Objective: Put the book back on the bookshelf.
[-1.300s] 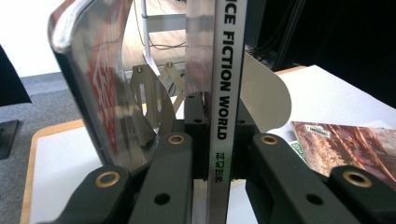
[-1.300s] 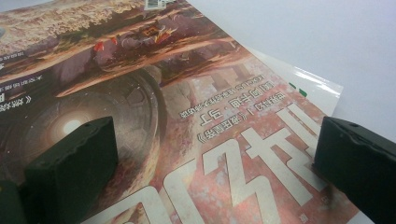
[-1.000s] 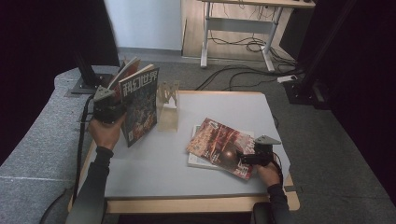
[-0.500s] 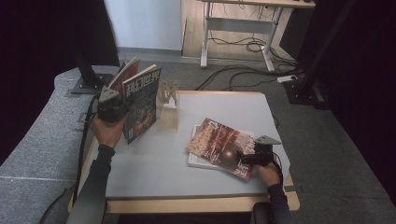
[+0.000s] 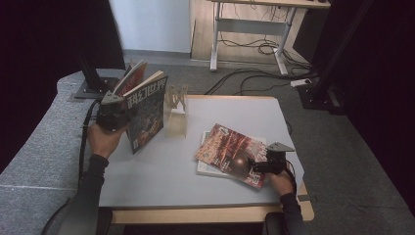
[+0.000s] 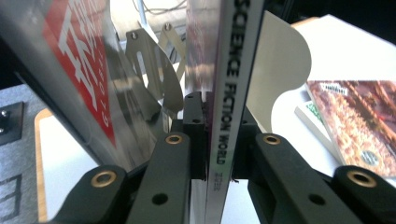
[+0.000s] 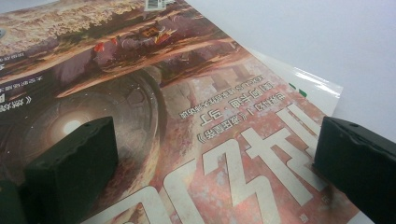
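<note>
Since a second ago the left gripper point(image 5: 113, 113) has carried its magazine point(image 5: 146, 113) a little toward the metal rack point(image 5: 176, 110), tilting it more upright near the worktop's point(image 5: 161, 171) ten o'clock corner. Its jaws pinch the spine, which reads "Science Fiction World" in the left gripper view. At about four o'clock, the right gripper point(image 5: 259, 165) rests on a stack of magazines point(image 5: 230, 152) lying flat, jaws spread wide over the top cover, pads apart and clamping nothing.
</note>
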